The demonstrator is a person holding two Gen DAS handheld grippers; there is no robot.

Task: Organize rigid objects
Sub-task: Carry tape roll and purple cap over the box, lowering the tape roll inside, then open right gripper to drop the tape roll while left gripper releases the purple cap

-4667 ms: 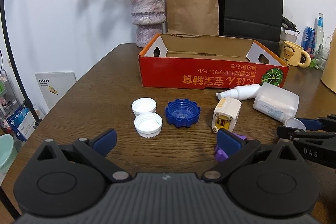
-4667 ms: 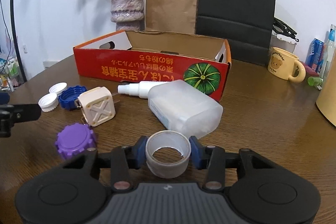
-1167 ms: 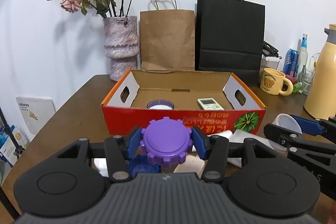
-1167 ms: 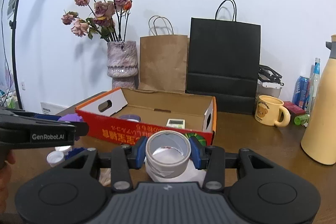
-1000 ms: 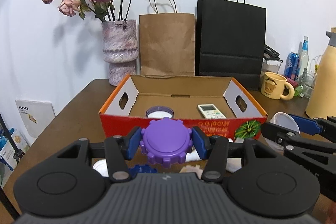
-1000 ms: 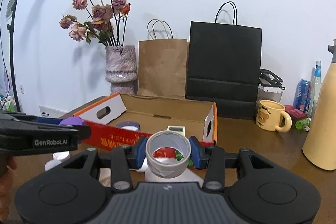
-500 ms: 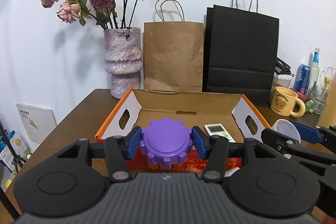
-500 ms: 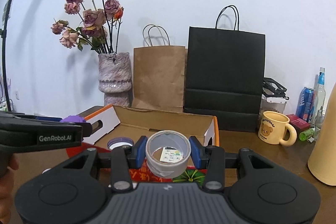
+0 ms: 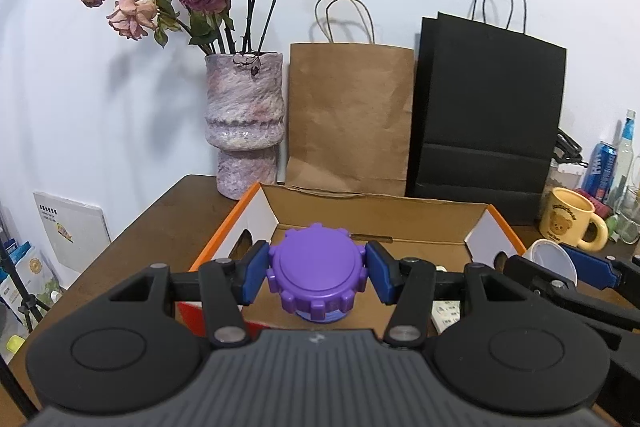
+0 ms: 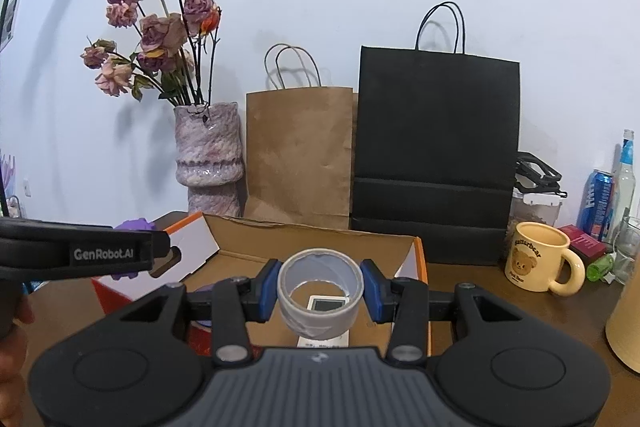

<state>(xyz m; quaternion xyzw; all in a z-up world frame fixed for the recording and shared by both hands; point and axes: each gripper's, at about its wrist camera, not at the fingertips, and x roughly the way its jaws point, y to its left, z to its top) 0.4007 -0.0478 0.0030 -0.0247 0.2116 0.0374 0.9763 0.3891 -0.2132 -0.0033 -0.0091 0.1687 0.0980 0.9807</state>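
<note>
Wood table (image 9: 160,223) spreads under everything, with a black paper bag (image 9: 486,107) and a brown paper bag (image 9: 348,119) standing against the far wall, and a mottled vase (image 9: 244,123) of dried roses to their left. Nearer sits the open cardboard box (image 9: 380,217), orange-rimmed, its opening facing up. Right of it stands a yellow bear mug (image 10: 538,255), with a blue can (image 10: 596,203) beyond. The left gripper (image 9: 316,273) hovers over the box's near left part, its blue pads pressed on a purple ridged cap (image 9: 316,275) held top up. The right gripper (image 10: 320,287) hangs over the box's right part, clamped on a grey roll of tape (image 10: 320,291); through the roll's hole a small white remote (image 10: 324,305) shows on the box floor. In the left wrist view the right gripper (image 9: 556,267) appears at the right edge with the roll between its fingers.
</note>
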